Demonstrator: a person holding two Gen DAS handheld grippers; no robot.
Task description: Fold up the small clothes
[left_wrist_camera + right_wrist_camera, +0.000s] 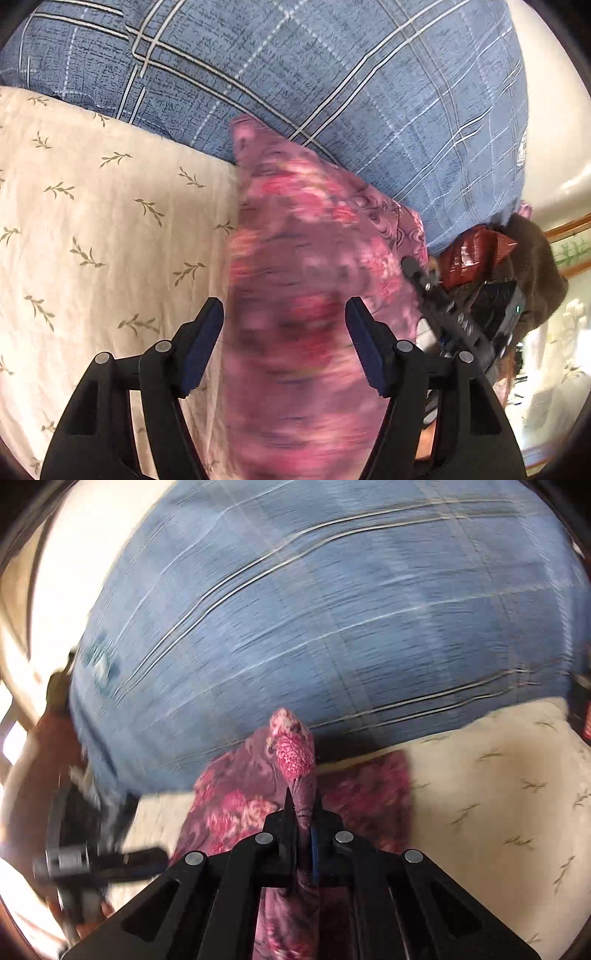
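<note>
The right hand-held gripper (303, 823) is clamped tight on a pinch of the pink flowered cloth (236, 812), its jaws nearly together with a ridge of fabric squeezed up between them. The cloth itself lies on the cream sheet with the leaf print (498, 794), its far edge up against the blue checked quilt (314, 627), and part of it is lifted off the bed where the right side has hold of it.

Over on the other side, the left hand-held gripper (284, 347) stands wide, its blue pads (201, 347) well apart and pressing on nothing. The cloth shows in the gap between them, blurred, but whether it sits between the pads or lies beyond them is hard to say. In the left wrist view the right tool appears at the right edge of the cloth, dark and angled in toward it.

Both tools tilt downward toward the bed, right one low and close over the fabric.

Now, the step in hand looks like carrying a held edge across to make a fold. To do it well, keep that right pinch firm, lift just enough for the fabric to clear itself, and lay the edge squarely onto the opposite side. The free left tool would do best pinning or catching the matching corner, so the cloth doesn't drag along the sheet and bunch up.
</note>
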